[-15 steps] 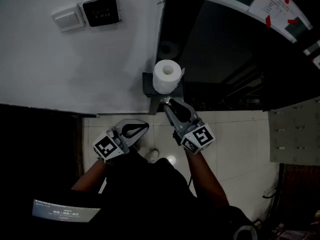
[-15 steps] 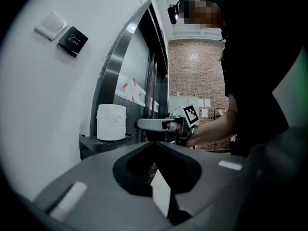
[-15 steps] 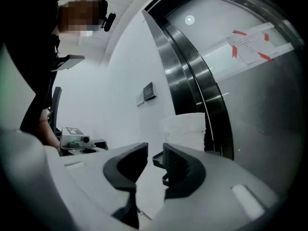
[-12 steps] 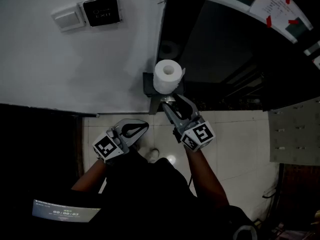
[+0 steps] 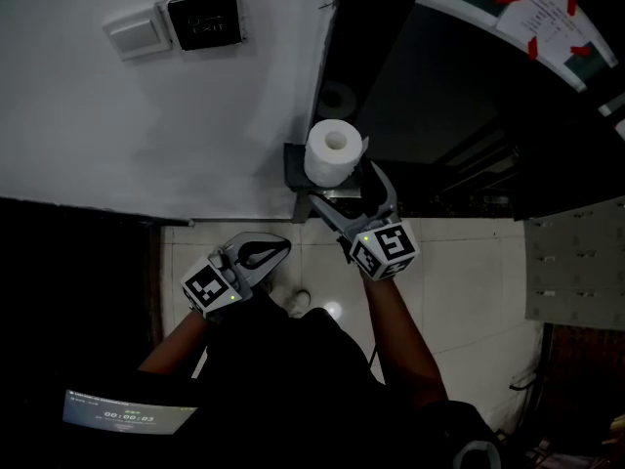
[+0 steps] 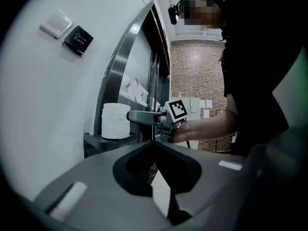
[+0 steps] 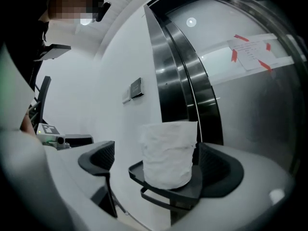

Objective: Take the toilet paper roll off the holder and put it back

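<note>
Squarely between the wide-open jaws of the right gripper [image 7: 158, 161], toilet paper roll [image 7: 169, 153] upright on the holder [image 7: 192, 190], one pad apart from it, the other just beside, left gripper [image 6: 154, 146] well back, jaws closed, empty.

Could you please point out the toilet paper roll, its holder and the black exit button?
toilet paper roll [image 7: 168, 150]: right gripper view, its side
holder [image 7: 166, 191]: right gripper view, front rim
black exit button [image 5: 202, 20]: head view, its face
</note>
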Demonstrator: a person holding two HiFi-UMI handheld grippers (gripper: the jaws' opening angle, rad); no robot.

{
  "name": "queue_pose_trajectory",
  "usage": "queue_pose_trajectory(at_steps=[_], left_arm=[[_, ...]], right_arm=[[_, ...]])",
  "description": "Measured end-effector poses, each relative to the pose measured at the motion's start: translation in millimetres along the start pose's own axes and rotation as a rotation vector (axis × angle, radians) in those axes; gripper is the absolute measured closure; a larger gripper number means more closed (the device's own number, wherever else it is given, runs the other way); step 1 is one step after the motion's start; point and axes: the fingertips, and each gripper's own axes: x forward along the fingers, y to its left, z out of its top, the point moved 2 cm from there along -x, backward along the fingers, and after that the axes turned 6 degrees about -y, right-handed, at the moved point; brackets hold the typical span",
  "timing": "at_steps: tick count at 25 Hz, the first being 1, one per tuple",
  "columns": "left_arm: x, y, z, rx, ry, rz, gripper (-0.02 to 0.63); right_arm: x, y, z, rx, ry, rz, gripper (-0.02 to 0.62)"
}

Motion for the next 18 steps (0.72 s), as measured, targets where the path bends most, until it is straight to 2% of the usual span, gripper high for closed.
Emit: queue_pose_trajectory(at_steps=[3,12,18], left_arm=[[-0.8,3.0,0.6,-0.001,-0.004,0.004,0.604],[-3.9,9.7,-2.1,0.007,0.004,0.010,0.604],[-6.1,11.9,-3.6,-0.002,0.009,0.012,0.604]], right_arm=[[10.5,-4.7,2.9,-0.030,0.013,-0.027,0.028],[36.2,-8.5,4.8,-0.036,0.070,-0.062,0.025],[48.7,-5.7,3.1,-0.088,0.105,-0.073,0.026]])
